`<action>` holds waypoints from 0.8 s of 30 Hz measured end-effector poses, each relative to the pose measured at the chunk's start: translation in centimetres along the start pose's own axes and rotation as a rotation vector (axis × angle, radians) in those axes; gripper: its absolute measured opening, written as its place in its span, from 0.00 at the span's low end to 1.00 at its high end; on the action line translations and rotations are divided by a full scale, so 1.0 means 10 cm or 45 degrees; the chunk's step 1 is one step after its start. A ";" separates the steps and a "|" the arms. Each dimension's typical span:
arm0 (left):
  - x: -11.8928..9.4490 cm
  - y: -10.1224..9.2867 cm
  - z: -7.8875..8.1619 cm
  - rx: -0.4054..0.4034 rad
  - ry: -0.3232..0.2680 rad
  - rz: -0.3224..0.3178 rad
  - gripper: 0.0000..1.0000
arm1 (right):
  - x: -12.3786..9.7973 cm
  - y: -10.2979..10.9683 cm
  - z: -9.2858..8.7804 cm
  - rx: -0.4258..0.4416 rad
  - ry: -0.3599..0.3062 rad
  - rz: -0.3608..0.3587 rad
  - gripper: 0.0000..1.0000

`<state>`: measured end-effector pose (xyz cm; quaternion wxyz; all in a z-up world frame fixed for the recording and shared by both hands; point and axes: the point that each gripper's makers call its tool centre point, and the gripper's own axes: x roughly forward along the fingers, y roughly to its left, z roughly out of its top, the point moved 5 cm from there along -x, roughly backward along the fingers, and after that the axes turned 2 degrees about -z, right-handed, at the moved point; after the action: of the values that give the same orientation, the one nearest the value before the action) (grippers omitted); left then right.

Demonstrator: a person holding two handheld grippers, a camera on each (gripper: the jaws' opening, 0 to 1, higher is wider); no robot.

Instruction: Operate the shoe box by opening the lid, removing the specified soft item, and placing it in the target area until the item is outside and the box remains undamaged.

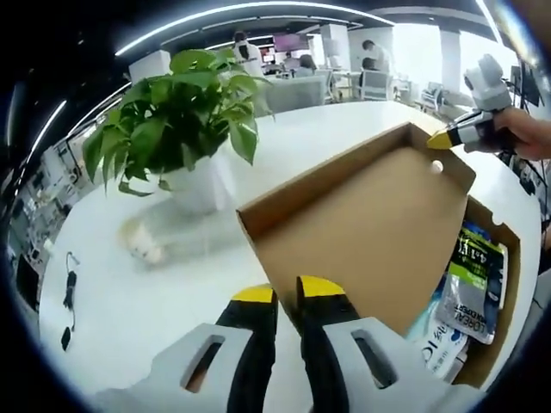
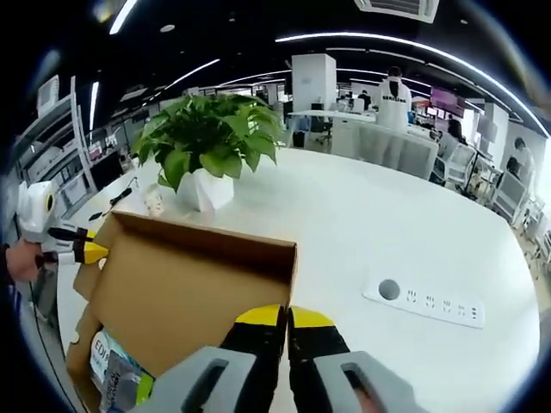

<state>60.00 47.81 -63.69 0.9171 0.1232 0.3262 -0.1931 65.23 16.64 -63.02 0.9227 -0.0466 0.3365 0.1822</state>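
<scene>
Cardboard shoe box [image 1: 482, 344], open, on a round white table [image 1: 129, 292]; its lid [image 1: 362, 232] is raised and tilted, the plain brown inner face turned toward the left gripper view, with a folded flap along the upper edge. Contents: soft printed pouches [image 1: 469, 284], green, white and blue, lying in the box under the raised lid, inside the walls; in the right gripper view they show at the box's lower corner [image 2: 116, 374]. Left gripper [image 1: 287, 297]: yellow-tipped black jaws close together with a narrow slit between them, set against one edge of the lid; whether they pinch the cardboard cannot be told. The right gripper view shows it at the far corner of the lid [image 2: 86, 251], held by a hand [image 2: 17, 258]. Right gripper [image 2: 284, 318]: jaws likewise nearly closed, at the opposite lid edge [image 2: 207, 284]; grip on the card cannot be told. Seen from the left gripper view, its yellow tip [image 1: 441, 140] meets the lid's far corner. Potted plant [image 2: 211, 142], broad green leaves, white pot, upright on the table just beyond the box. Clear plastic bottle [image 1: 172, 241] lying on its side beside the pot. White power strip [image 2: 426, 301] on the table, well apart from the box. Black cable [image 1: 69, 297] near the table's edge. Office with desks and people in the background.
</scene>
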 end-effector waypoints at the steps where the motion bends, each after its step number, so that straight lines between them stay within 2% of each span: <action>1: 0.01 0.00 -0.01 -0.001 0.004 -0.001 0.07 | 0.01 0.00 -0.01 0.006 0.001 0.000 0.00; 24: 0.13 -0.01 -0.09 -0.023 0.055 0.044 0.07 | 0.21 -0.01 -0.14 0.066 0.046 0.000 0.00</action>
<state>60.39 47.69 -65.25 0.9141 0.1246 0.3457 -0.1716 65.91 16.86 -65.44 0.9175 -0.0258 0.3576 0.1724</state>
